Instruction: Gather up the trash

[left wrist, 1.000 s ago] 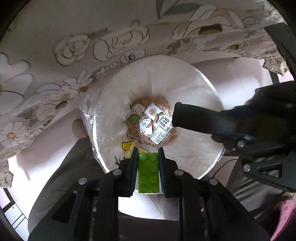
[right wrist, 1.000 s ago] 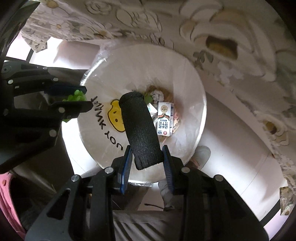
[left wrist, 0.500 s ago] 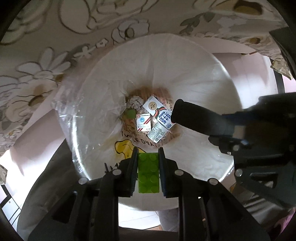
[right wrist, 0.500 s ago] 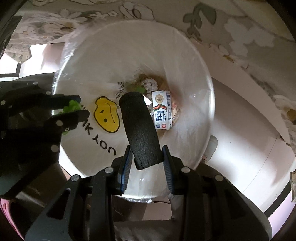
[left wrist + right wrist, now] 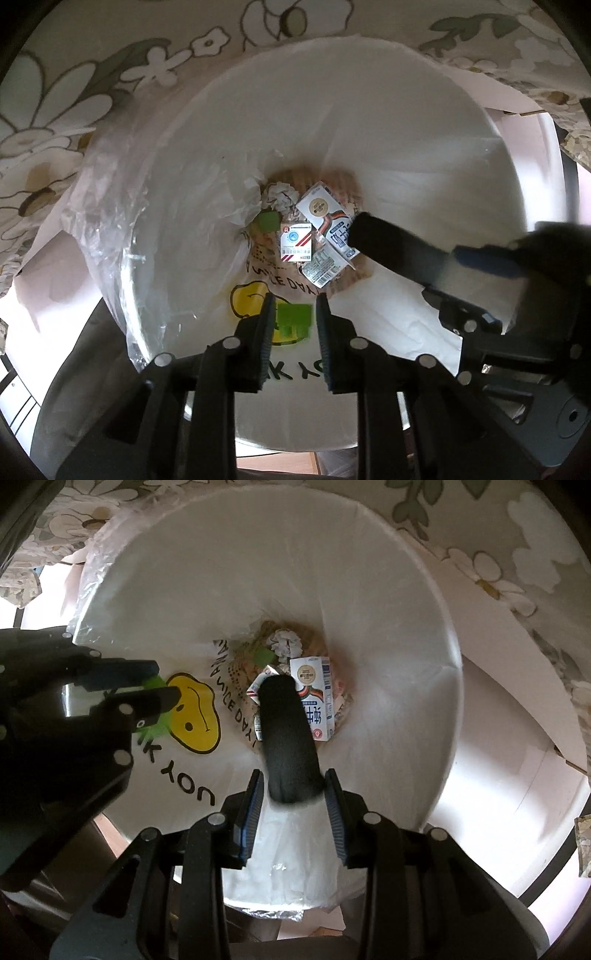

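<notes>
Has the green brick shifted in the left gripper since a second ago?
Yes. The green brick has slipped forward between the left gripper jaws, which now stand apart.

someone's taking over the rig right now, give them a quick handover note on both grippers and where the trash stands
Left gripper: jaws parted over the lined trash bin; the green block sits between them, blurred, apparently loose and dropping.
Right gripper: above the same bin with the black foam cylinder between its fingers; gaps show at both pads, so it looks released or nearly so.
Done: milk cartons, a crumpled paper ball and a green piece lie at the bottom.
Left: confirm both items land inside, then fetch whatever trash remains out of view.
</notes>
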